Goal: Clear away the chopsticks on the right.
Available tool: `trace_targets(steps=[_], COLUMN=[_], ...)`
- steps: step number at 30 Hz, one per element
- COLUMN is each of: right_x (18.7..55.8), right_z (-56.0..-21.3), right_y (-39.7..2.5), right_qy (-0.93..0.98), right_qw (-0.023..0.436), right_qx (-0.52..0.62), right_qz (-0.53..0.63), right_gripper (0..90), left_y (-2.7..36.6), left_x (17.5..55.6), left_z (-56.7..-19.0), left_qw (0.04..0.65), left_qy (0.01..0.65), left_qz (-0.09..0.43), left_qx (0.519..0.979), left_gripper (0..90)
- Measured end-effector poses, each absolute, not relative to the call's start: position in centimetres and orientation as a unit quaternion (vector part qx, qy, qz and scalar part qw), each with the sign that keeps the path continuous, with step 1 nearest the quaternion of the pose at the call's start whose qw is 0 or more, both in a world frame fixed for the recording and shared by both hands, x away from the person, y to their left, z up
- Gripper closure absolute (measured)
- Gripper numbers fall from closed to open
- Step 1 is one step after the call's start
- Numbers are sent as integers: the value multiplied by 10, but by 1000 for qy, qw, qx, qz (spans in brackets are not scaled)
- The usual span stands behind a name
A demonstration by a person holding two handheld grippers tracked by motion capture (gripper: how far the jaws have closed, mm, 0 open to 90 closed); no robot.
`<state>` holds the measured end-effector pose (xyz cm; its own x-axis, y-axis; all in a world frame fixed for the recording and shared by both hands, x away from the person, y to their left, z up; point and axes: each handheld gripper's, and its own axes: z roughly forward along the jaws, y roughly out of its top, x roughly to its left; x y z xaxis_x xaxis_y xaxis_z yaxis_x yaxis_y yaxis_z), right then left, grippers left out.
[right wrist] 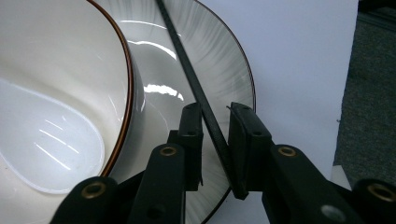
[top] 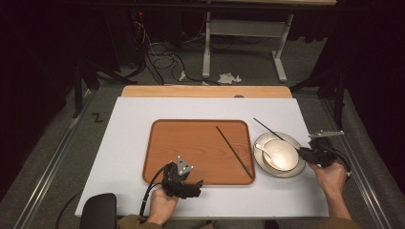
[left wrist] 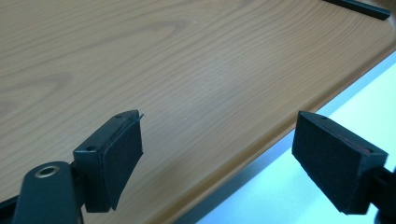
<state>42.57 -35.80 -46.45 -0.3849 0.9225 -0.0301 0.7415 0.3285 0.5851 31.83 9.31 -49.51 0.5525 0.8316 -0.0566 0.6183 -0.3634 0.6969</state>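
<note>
A black chopstick (top: 274, 133) lies slanted across the rim of a white plate (top: 300, 168), and my right gripper (top: 302, 151) is shut on its near end. In the right gripper view the jaws stand narrowly apart with the chopstick (right wrist: 187, 70) pinched diagonally between them at my right gripper (right wrist: 215, 111). A white bowl (top: 282, 153) on the plate holds a white spoon (top: 263, 150). A second chopstick (top: 234, 151) rests diagonally on the wooden tray (top: 191, 143). My left gripper (top: 198, 187) hovers wide open over the tray's front edge (left wrist: 261, 140), with nothing between its pads (left wrist: 123, 154).
The tray and plate sit on a white table top (top: 129, 143) with a bare wooden strip (top: 205, 91) at the far edge. A black pad (top: 98, 210) sticks out at the near left corner. Cables and a desk frame (top: 243, 28) lie on the floor beyond.
</note>
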Motion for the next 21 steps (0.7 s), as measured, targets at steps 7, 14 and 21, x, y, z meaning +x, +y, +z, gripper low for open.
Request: trace_targets(steps=[7,14,21], right_x=[427,425,419], right_z=[-466,-463,-454], right_y=[-358,-358,-360], right_qy=[798,795,787], right_qw=[177,184,185], right_qx=[521,519,515], right_qz=[246,254,285], right_gripper=[857,863,864], left_y=[95,94,93], left_x=[317,317,318], left_z=[-495,-495,-495], left_qw=[344,342,344], left_qy=[450,448,445], left_qz=[156,153,152], left_qx=[809,812,812], left_gripper=[165,165,165])
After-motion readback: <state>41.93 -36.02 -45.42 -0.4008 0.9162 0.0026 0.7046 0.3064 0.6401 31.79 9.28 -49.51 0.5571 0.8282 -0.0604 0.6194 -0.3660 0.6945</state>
